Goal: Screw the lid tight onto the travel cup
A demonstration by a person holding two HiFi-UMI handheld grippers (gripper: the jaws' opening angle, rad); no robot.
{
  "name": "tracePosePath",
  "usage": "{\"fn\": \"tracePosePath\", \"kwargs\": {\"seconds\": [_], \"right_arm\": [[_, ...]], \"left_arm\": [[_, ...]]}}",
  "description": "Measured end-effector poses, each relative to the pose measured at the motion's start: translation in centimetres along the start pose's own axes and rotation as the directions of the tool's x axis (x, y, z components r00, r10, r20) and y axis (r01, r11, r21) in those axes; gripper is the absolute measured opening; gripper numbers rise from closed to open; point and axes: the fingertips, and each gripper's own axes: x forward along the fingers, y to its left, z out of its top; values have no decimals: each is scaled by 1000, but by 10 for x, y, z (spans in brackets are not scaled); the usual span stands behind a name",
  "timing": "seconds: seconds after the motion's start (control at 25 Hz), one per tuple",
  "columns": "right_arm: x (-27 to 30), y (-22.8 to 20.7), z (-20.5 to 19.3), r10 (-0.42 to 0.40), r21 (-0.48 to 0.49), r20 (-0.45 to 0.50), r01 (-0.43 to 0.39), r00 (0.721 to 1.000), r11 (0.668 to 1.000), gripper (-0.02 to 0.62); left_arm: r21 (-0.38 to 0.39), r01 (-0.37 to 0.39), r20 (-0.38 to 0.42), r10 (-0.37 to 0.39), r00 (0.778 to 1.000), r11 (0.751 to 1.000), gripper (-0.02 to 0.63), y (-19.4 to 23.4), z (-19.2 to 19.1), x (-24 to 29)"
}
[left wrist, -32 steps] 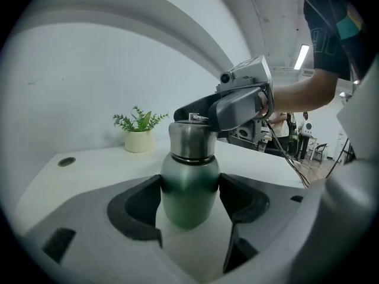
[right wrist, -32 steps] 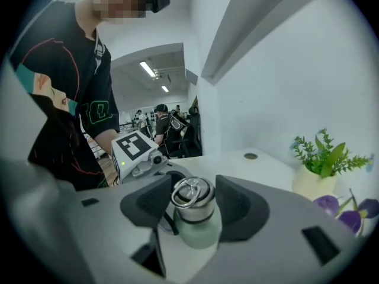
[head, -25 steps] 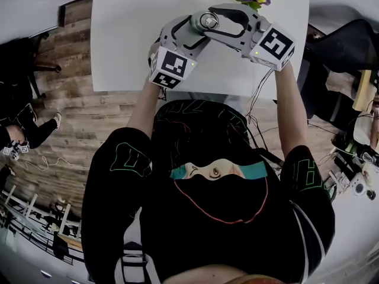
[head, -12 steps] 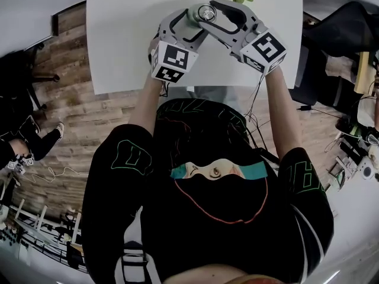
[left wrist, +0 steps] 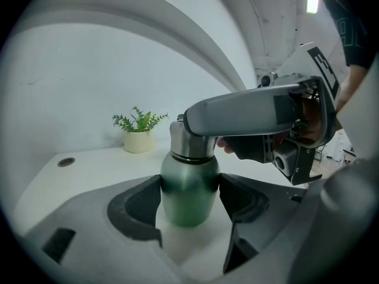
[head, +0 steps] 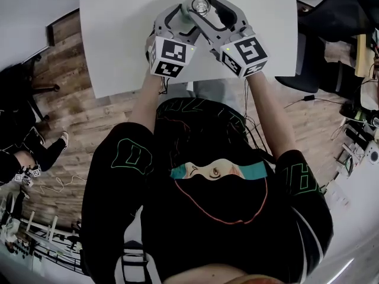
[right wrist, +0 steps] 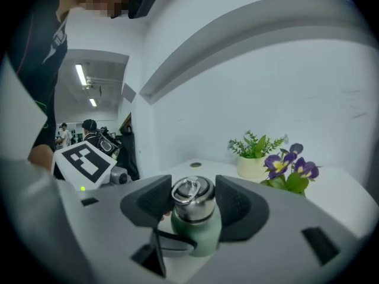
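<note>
The travel cup (left wrist: 188, 182) has a rounded green metal body, and it stands upright on the white desk (head: 118, 40) between the pads of the left tool (left wrist: 190, 199). Those pads press on its lower body from both sides. On top sits the lid (right wrist: 192, 195), brushed steel with a small ring handle lying on its crown. The right tool (right wrist: 194, 203) pinches this lid, one dark pad against each side. A dark strap loop (right wrist: 172, 241) hangs at the cup's near side, below the right tool's pads.

Beyond both tools, past the cup, a small green plant in a cream pot (left wrist: 139, 136) stands near the wall. A cluster of purple flowers (right wrist: 293, 167) stands just to the right of it in the right gripper view. A round grommet hole (left wrist: 66, 162) lies in the desk off to the left tool's left. None of these touches the cup, and nothing stands between either tool and it.

From above, both forearms reach forward over the desk's near edge and converge on the cup. The left tool comes in low from the left. The right tool comes in higher from the right, and one of its fingers crosses in front of the lid in the left gripper view. A hand (left wrist: 302, 123) wraps the right tool's handle.
</note>
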Motion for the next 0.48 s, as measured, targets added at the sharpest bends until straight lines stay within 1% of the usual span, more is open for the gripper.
{"fn": "tracePosePath", "kwargs": {"seconds": [0.12,0.24,0.32,0.44,0.48], "right_arm": [[0,-1,1,-74,10,17,74,997,997,235],[-2,-2,0,-108,26,9,108,994,994,235],[-1,-2,-1,-108,13,-7,108,994,994,236],[0,0,-3,-83,-4,-23,83,996,997,230],[0,1,-4,-70,10,-25,70,997,997,277]], "left_arm": [[-4,-7,-1,7,1000,1000,321,1,1,0],[-7,-8,-3,8,1000,1000,321,0,1,1],[-6,-5,-4,5,1000,1000,321,0,1,1],[-5,-4,-8,4,1000,1000,321,0,0,0],[-5,-3,-11,3,1000,1000,321,0,0,0]]}}
